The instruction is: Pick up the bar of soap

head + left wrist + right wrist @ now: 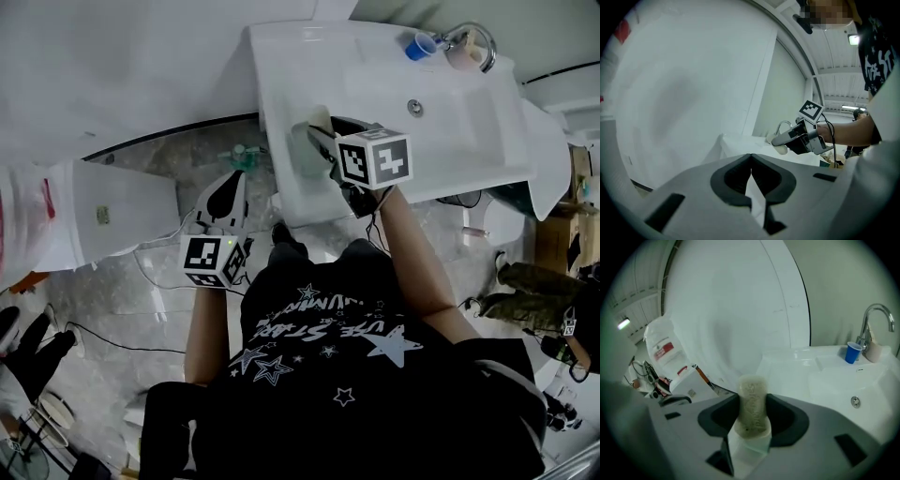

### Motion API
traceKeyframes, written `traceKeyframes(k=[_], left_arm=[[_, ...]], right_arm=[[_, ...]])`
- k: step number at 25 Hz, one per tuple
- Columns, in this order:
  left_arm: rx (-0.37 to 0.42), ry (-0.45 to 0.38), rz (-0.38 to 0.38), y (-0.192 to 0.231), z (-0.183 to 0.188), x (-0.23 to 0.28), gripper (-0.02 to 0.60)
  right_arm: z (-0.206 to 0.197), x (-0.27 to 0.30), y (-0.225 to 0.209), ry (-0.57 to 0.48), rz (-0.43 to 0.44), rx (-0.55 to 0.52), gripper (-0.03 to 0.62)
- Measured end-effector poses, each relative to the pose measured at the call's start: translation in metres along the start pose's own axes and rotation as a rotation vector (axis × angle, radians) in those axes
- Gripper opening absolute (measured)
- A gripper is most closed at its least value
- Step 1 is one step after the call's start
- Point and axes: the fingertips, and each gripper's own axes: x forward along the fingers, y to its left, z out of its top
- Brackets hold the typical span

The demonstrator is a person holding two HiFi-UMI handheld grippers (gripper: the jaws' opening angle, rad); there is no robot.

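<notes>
Cream-coloured bar of soap (751,401): item one, the task's thing. Location: between the pads of my right gripper (751,420), lying lengthwise along the jaws with its far end poking out past the tips. Its lettered broad face is turned to the gripper's camera, so my pads bear on its narrow rounded edges. It sits above the front left part of the white basin (450,141), close to the rim. It looks lifted off the surface, though I cannot be sure of the gap

Item two, my right gripper: clamped on the soap, nothing else between the jaws

Item three, my left gripper (232,187): jaws pressed together at the tips, holding nothing, hanging left of the basin above the floor (131,187)

Also present: blue cup (853,353) and faucet (876,317) at the far end of the basin, well apart from the soap

Hazards, as I judge them:
- Rounded edges and a possibly slick surface: a harder squeeze may shoot the bar out forward
- A slackened grip lets it slide out of the pads
- So near the rim, a dropped bar could miss the basin and hit the floor
- A quick swing or tilt of my wrist could lever the long bar sideways between the pads
</notes>
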Motion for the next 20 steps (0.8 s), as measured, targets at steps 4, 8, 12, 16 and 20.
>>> traceKeyframes(k=[4, 8, 12, 16, 20], left_arm=[[0.004, -0.015, 0.021, -0.012, 0.004, -0.001, 0.011], [0.017, -0.032, 0.053, -0.038, 0.009, 0.004, 0.011], [0.027, -0.037, 0.099, -0.058, 0.009, 0.011, 0.011], [0.028, -0.049, 0.142, -0.073, 0.011, 0.007, 0.011], [0.046, -0.057, 0.185, -0.120, 0.011, 0.007, 0.011]], right_arm=[[0.013, -0.023, 0.010, -0.099, 0.106, 0.020, 0.189], [0.019, -0.049, -0.002, -0.183, 0.167, 0.049, 0.190], [0.017, -0.061, -0.020, -0.195, 0.231, 0.117, 0.189], [0.007, -0.070, -0.026, -0.179, 0.260, 0.069, 0.189], [-0.009, -0.104, -0.047, -0.183, 0.302, -0.005, 0.189]])
